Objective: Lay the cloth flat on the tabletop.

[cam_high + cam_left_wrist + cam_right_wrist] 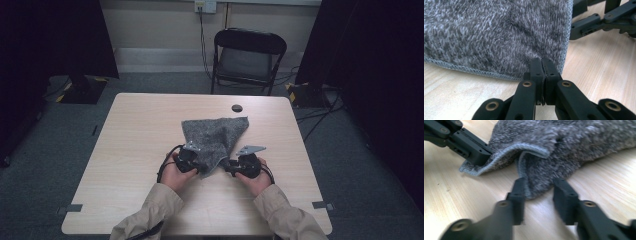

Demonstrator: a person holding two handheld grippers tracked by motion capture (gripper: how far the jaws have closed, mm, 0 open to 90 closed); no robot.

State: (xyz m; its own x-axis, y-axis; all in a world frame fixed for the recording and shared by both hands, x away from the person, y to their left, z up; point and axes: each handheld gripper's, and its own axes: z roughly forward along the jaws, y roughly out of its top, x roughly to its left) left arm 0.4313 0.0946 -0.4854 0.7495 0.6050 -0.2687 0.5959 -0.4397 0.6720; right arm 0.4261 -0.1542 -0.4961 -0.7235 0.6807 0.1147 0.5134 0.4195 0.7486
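Both of the person's forearms, in tan sleeves, came in from the near edge of the table [130, 130] and angled inward, so that the two hands sat close together at the near end of the grey knitted cloth [216, 136]. The left gripper [192, 159] lay low and pointed at the cloth's near left corner. In the left gripper view its jaws stood pressed together with the stitched hem of the cloth [499, 32] pinched between them, just beside the corner where the two edges met.

The right gripper [231, 167] was held level with the tabletop and aimed leftward at the cloth's near tip. In the right gripper view its jaws stood apart, one on each side of a folded lobe of the cloth [564, 147] that rested on the wood; one jaw lay against the fold, the other looked just clear of it, though blur made that hard to judge. The cloth spread away from both grippers toward the middle of the table, flat at its far edge and bunched near the hands.

No brand, label or writing could be read anywhere.
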